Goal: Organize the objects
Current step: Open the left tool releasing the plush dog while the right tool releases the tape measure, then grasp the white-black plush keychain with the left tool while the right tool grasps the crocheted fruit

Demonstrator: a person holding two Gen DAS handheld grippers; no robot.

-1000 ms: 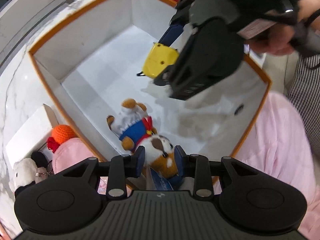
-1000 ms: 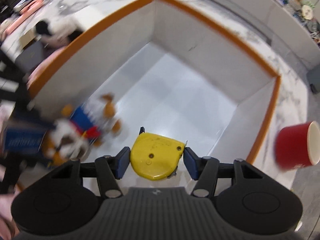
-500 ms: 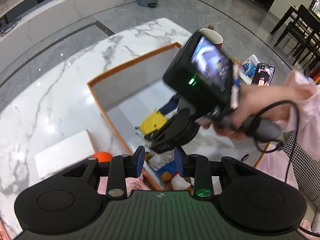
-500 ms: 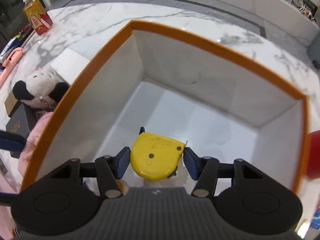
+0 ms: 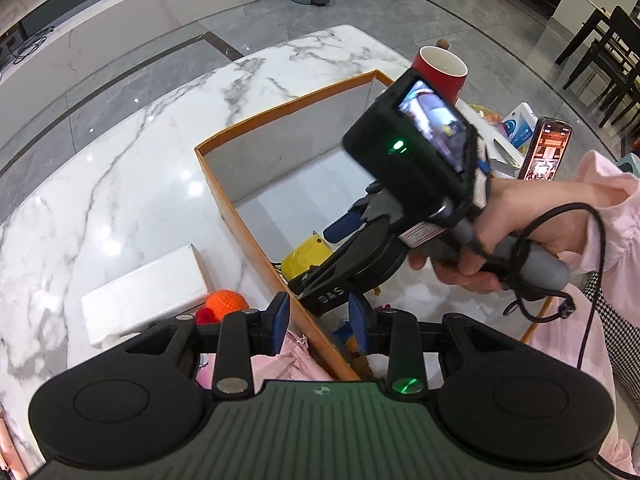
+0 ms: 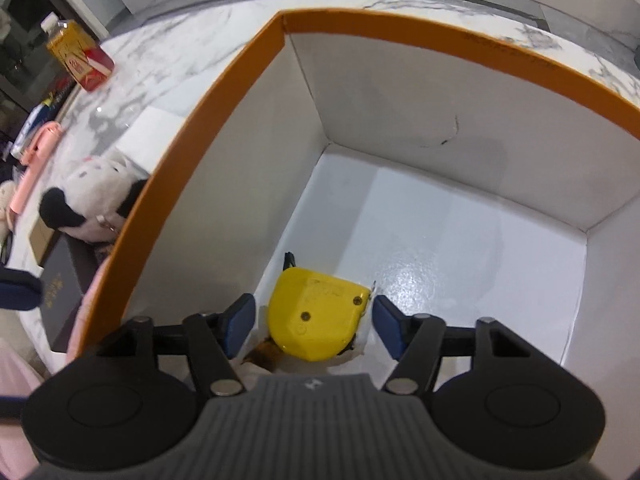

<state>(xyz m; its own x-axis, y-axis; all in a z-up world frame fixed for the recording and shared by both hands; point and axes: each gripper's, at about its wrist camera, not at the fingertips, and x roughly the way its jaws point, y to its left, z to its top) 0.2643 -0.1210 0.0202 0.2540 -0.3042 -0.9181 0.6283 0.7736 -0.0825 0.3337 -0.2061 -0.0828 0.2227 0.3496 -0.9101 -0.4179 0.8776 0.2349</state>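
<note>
- While the right gripper [image 6: 312,326] sits low in the frame of its own view with jaws spread wide, the yellow tape measure [image 6: 314,312] lies between the blue pads [image 6: 238,324] with a gap on each side, so nothing is clamped.
- That tape measure rests on the white floor of the orange-rimmed box [image 6: 400,22], close to the box's left wall and partly over a brown-and-white plush [image 6: 266,356] that peeks out under it at the bottom of the frame.
- From the left wrist view, the left gripper [image 5: 318,322] fills the lower centre, jaws parted and empty, straddling the near orange wall of the box [image 5: 280,110].
- Centre right of that view, a hand [image 5: 516,224] holds the right gripper [image 5: 348,240] tipped down into the box, and the tape measure [image 5: 304,258] shows just below its fingers.
- Left of the box in the left wrist view sit a white block [image 5: 148,292] and an orange knitted ball [image 5: 226,302], on the marble table [image 5: 120,160].
- A red cup [image 5: 440,68] stands beyond the box's far corner at upper right.
- At the left edge of the right wrist view, a black-and-white plush [image 6: 92,196] lies outside the box wall, and a bottle [image 6: 78,56] stands in the upper left.
</note>
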